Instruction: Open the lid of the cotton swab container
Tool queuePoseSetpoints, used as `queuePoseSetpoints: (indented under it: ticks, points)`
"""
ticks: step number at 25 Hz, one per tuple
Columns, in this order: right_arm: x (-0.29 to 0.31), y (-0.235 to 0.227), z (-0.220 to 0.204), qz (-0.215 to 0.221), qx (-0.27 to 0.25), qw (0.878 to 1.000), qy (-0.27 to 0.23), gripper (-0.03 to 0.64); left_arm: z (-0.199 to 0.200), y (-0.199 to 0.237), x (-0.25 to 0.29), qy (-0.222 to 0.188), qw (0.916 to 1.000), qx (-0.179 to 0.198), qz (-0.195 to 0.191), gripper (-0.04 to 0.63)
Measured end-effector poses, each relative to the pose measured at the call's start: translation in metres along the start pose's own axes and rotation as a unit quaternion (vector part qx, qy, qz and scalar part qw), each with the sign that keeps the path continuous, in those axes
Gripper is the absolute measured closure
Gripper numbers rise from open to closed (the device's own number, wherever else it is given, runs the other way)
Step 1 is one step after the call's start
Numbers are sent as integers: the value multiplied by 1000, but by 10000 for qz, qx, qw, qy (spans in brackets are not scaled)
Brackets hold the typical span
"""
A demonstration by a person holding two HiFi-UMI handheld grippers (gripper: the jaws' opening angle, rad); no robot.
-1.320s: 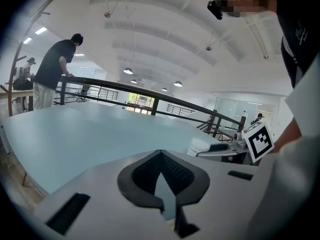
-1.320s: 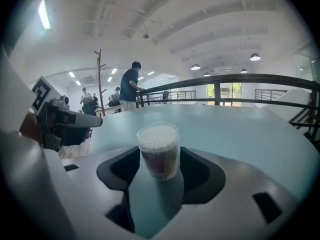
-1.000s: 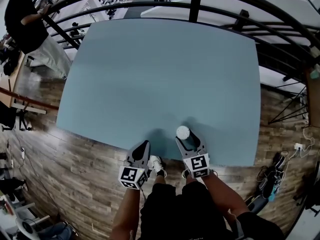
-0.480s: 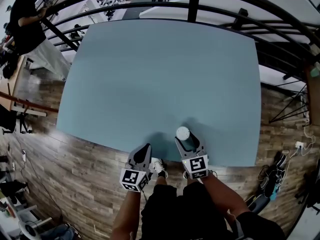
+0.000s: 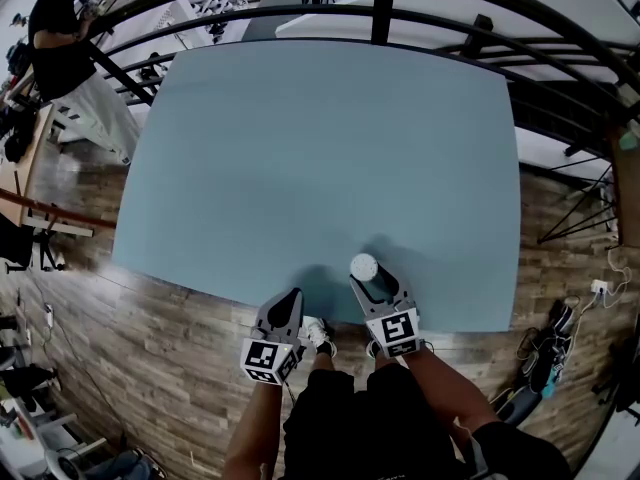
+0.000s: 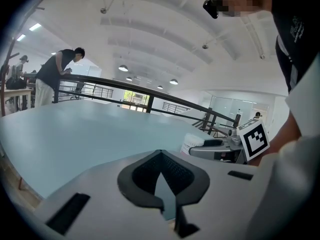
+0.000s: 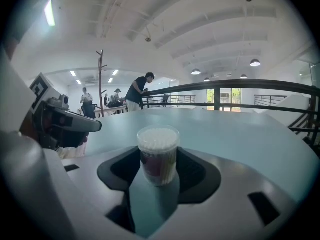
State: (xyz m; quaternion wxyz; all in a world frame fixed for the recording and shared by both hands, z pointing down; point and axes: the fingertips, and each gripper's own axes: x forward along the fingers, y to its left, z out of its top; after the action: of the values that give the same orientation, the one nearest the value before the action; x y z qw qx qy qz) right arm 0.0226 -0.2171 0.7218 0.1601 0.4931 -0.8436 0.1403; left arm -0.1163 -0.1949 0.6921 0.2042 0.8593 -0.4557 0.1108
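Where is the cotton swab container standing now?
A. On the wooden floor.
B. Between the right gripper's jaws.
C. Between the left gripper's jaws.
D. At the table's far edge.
B: the right gripper view shows the cotton swab container upright between the jaws of the right gripper.

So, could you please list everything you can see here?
table: one, light blue, centre
container: one, clear, white swabs, near table edge
railing: one, black, beyond table
bystanders: several, nearest in black top, far left by railing
floor: one, brown wood, around table
cables: bundle, dark, floor at right
shoes: two, white-black, floor between grippers
left gripper: one, grey, shut, empty, near table edge
right gripper: one, grey, shut on container
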Motion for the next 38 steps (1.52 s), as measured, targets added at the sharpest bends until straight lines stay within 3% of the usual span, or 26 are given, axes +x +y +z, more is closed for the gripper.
queuePoseSetpoints:
  ticks: [8, 15, 18, 24, 29, 35, 38]
  points:
    - [-18, 4, 30, 277, 119, 9993, -216, 387, 21, -11, 1, -163, 9997, 177, -100, 591]
    - [-42, 13, 76, 476, -170, 9974, -505, 387, 60, -26, -5, -445, 9981, 357, -217, 591]
    - [-51, 15, 93, 509, -467, 9959, -581, 387, 82, -30, -7, -617, 9963, 541, -262, 591]
    - [-69, 21, 122, 583, -594, 9945, -634, 388, 121, -41, -15, -872, 9903, 1043, -276, 591]
    - [-78, 29, 136, 676, -803, 9919, -712, 388, 143, -60, -22, -988, 9805, 1640, -432, 591]
    - [-82, 42, 143, 758, -870, 9908, -706, 390, 153, -92, -31, -1048, 9589, 2494, -859, 591]
    - [-81, 42, 143, 780, -914, 9907, -643, 391, 155, -98, -33, -1043, 9516, 2740, -923, 591]
